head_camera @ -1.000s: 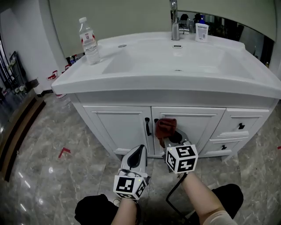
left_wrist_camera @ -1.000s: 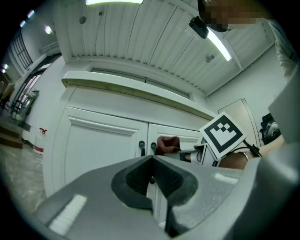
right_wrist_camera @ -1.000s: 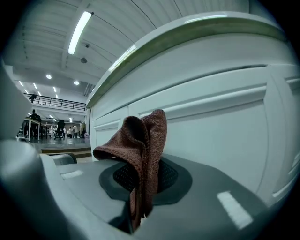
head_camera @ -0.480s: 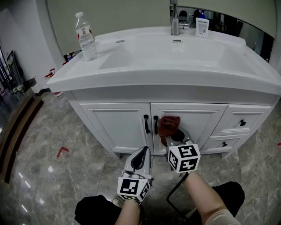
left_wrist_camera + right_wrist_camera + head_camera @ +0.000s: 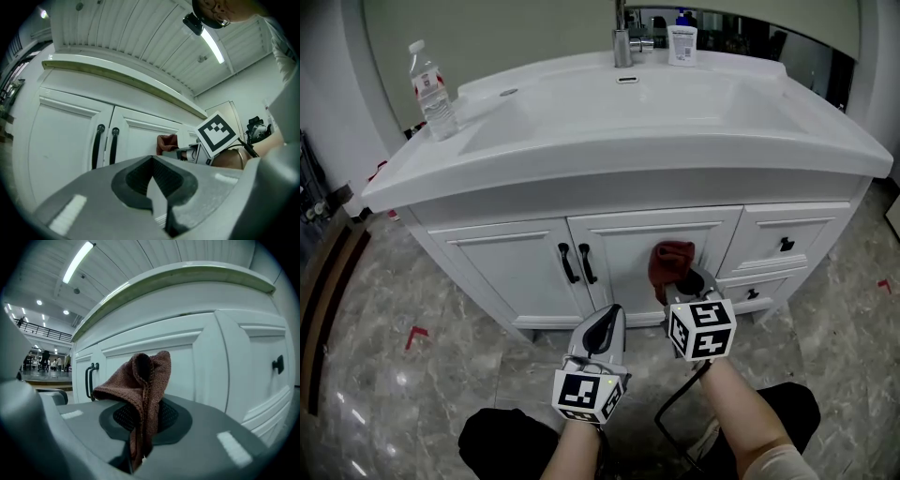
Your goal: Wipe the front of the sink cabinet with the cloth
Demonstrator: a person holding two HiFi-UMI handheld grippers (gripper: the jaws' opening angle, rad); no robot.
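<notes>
The white sink cabinet (image 5: pixel 633 246) stands in front of me, its two doors carrying black handles (image 5: pixel 577 263). My right gripper (image 5: pixel 682 281) is shut on a reddish-brown cloth (image 5: pixel 672 261), held up at the right part of the right door (image 5: pixel 206 366); I cannot tell whether it touches. In the right gripper view the cloth (image 5: pixel 143 380) bunches up from between the jaws of my right gripper (image 5: pixel 140 416). My left gripper (image 5: pixel 607 319) hangs lower, to the cloth's left, shut and holding nothing (image 5: pixel 152 161). From the left gripper view the cloth (image 5: pixel 166 142) shows beside the handles (image 5: pixel 105 143).
Two drawers with black knobs (image 5: pixel 786 245) sit right of the doors. On the basin top stand a water bottle (image 5: pixel 431 89), a faucet (image 5: pixel 622 37) and a white tube (image 5: pixel 682 42). The floor is grey marble tile with a red tape mark (image 5: pixel 414 335). A black cable (image 5: pixel 675 412) trails below my right arm.
My right gripper has carried the cloth rightward along the door, from next to the handles to the door's right part. The left gripper has stayed low and shut.
</notes>
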